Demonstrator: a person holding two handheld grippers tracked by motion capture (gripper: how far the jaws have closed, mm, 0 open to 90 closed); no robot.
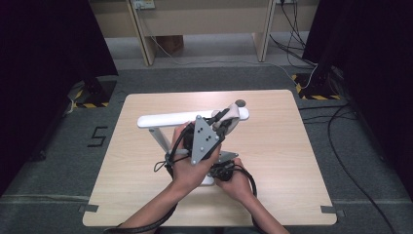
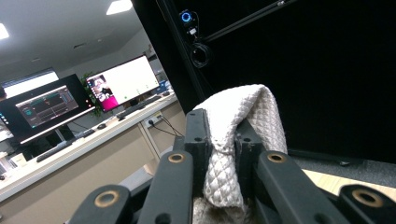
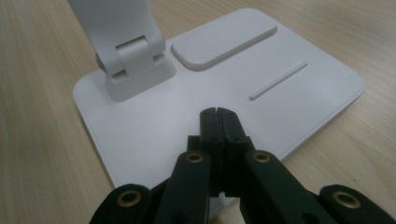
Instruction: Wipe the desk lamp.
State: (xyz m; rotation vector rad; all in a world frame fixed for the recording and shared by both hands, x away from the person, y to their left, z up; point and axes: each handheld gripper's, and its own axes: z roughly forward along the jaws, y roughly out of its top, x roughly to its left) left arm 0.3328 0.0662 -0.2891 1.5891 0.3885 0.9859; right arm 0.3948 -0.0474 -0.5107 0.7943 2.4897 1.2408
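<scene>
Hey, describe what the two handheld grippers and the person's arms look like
Both grippers are black, with scissor-like linkage arms pinned by brass-coloured rivets. The left gripper carries a grey three-cornered plate with small holes; the right gripper has flat black jaws. Black cables trail from each. No sleeves show on the forearms.

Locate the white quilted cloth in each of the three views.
High view: the cloth sits centre, by the lamp's head bar, at the left gripper tip.
Left gripper view: centre, pinched between the jaws.
Right gripper view: not in it.
Shared landmark: the white desk lamp, base.
</scene>
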